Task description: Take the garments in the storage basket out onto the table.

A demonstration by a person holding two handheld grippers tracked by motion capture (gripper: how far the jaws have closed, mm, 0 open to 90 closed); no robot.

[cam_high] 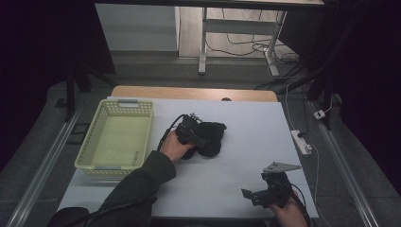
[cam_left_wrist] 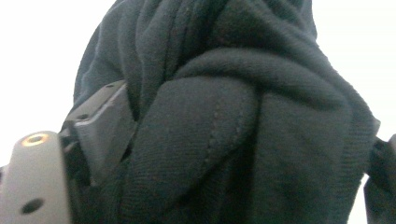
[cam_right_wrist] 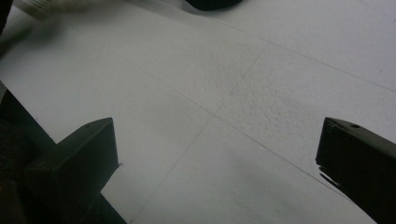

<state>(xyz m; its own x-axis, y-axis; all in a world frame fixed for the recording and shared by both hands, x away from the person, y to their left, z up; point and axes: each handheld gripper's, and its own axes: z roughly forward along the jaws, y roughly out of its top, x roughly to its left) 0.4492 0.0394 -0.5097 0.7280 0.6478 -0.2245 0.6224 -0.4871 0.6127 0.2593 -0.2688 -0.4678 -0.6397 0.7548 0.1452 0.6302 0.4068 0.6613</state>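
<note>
- holding the right gripper [cam_high: 260, 195] low at the near right corner of the table [cam_high: 246, 142], you have its jaws spread wide with nothing between them; in the right gripper view the two black jaws stand far apart over bare white table surface [cam_right_wrist: 224, 107].
- a grey three-cornered plate [cam_high: 281, 166] sits on top of that gripper, and your right hand [cam_high: 288, 215] comes in at the bottom edge behind it.
- your left forearm, in a dark sleeve [cam_high: 137, 184], reaches in from the bottom left toward the middle of the table.
- your left hand [cam_high: 174, 145] holds the left gripper [cam_high: 195, 137] pressed into a bundle of dark cloth [cam_high: 210, 137] that lies near the table's centre.
- in the left gripper view the dark knitted cloth [cam_left_wrist: 224, 121] bulges between the jaws, with one jaw against its left side and the other at the right edge of the view; the jaws are closed on the bunched fabric.
- a pale green basket [cam_high: 97, 142] stands at the left side of the table, just beside your left hand and apart from the cloth.
- a white power strip [cam_high: 301, 142] lies off the table's right edge, and desk legs [cam_high: 203, 42] and cables show on the floor farther back.
</note>
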